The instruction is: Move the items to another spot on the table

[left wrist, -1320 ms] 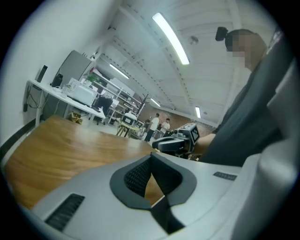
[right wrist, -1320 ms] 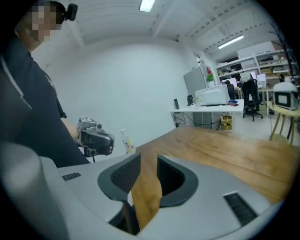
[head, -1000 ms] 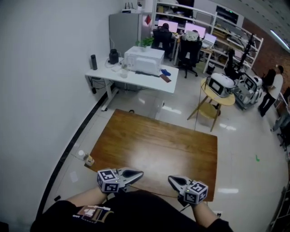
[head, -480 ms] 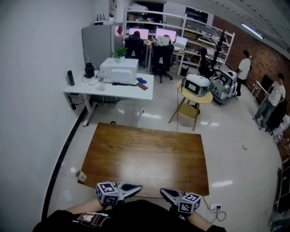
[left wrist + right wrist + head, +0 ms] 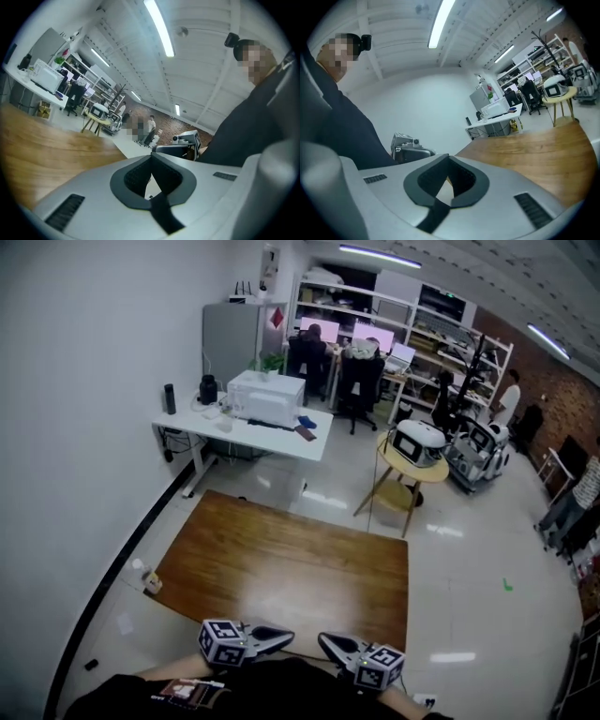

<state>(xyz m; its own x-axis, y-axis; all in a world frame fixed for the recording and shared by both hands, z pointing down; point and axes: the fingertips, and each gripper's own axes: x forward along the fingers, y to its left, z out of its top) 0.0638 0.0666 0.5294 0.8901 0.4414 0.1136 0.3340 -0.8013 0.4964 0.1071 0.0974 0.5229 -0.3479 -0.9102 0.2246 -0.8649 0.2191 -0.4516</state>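
Items for moving: none visible on wooden table (image 5: 281,563), so weight, stiffness and grip point not assessable. Closed tip to tip and gripping nothing: left claw (image 5: 281,636) and right claw (image 5: 326,643), both at table's near edge.

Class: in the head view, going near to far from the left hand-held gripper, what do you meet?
Left hand-held gripper → wooden table → white desk → grey cabinet.

Grey left tool (image 5: 287,635), right tool (image 5: 323,641) (marker cubes (image 5: 221,641)); black top (image 5: 272,692).
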